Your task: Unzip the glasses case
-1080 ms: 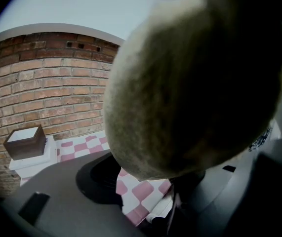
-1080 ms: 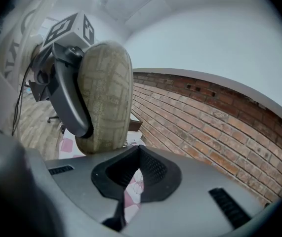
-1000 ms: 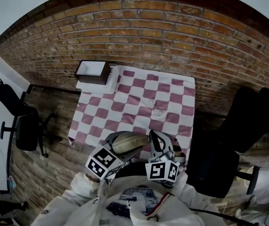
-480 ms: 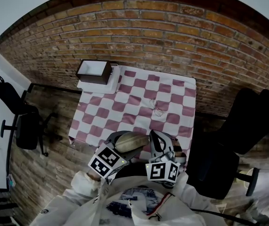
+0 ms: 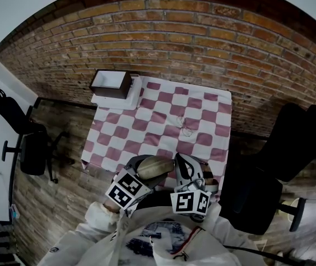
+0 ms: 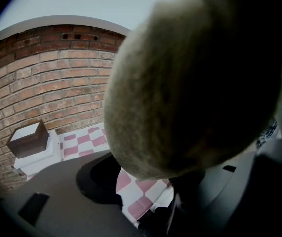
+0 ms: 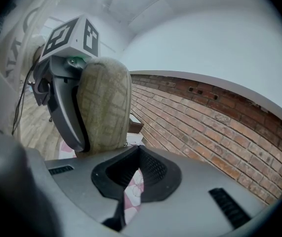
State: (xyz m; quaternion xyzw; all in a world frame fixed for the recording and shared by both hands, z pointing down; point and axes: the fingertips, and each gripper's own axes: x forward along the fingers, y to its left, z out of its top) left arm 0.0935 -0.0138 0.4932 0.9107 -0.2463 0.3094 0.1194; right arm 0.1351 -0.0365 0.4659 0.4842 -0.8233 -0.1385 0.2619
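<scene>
At 6 o'clock in the head view, above the white sleeves, the left claw is clenched on the beige case, which is held over the worktop's near edge. The right claw, at the case's 3 o'clock, is clenched with nothing seen between its jaws.

The left gripper view shows little but the case's rounded end, which fills the picture and hides the grip. Only the right gripper view shows that grip: a grey jaw lies flat along the case's side below the marker cube. It also shows the right jaws meeting close under the case; whether they touch it I cannot tell.

Beyond, the checked worktop carries a thin wire thing at its centre, too small to tell, and a brown box at 11 o'clock. Only the head view shows a black chair at 9 o'clock and a second chair at 3 o'clock. A brick wall lies farthest off.
</scene>
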